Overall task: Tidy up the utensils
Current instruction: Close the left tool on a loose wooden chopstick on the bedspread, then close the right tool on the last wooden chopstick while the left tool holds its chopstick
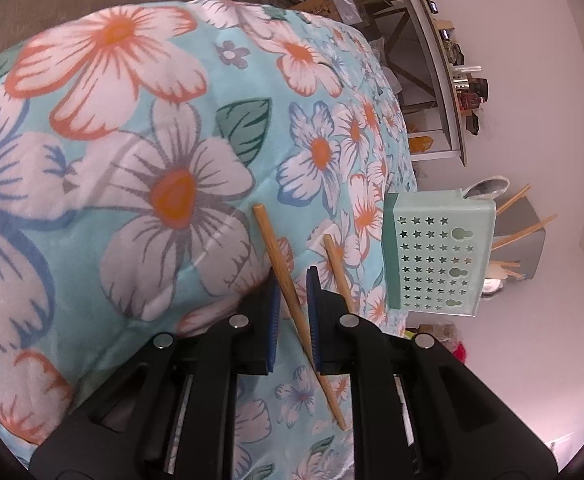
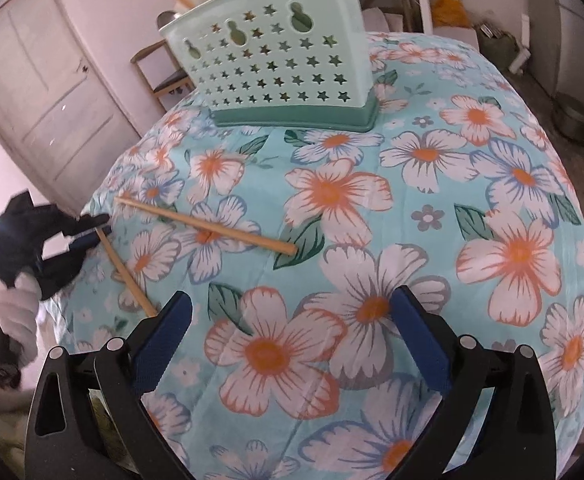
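A wooden chopstick [image 1: 280, 272] runs slantwise between the blue pads of my left gripper [image 1: 293, 276], which is shut on it low over the floral cloth [image 1: 132, 160]. In the right wrist view that gripper [image 2: 96, 226] sits at the table's left edge, with its chopstick [image 2: 128, 276] angling down from it. A second chopstick [image 2: 206, 224] lies loose on the cloth, also seen as the chopstick [image 1: 334, 260] by my left gripper's right finger. The mint star-punched utensil holder [image 2: 280, 64] stands at the far side, with a spoon [image 1: 488, 188] and chopsticks in it. My right gripper [image 2: 292, 298] hangs open over bare cloth, nothing between its fingers.
A white-gloved hand [image 2: 12, 304] carries the left gripper. Beyond the table are a panelled door [image 2: 44, 92], a wooden chair [image 2: 164, 76], a metal pot on the floor [image 2: 572, 120] and a cluttered shelf [image 1: 452, 80]. The cloth [image 2: 492, 160] falls away at the table's rounded edges.
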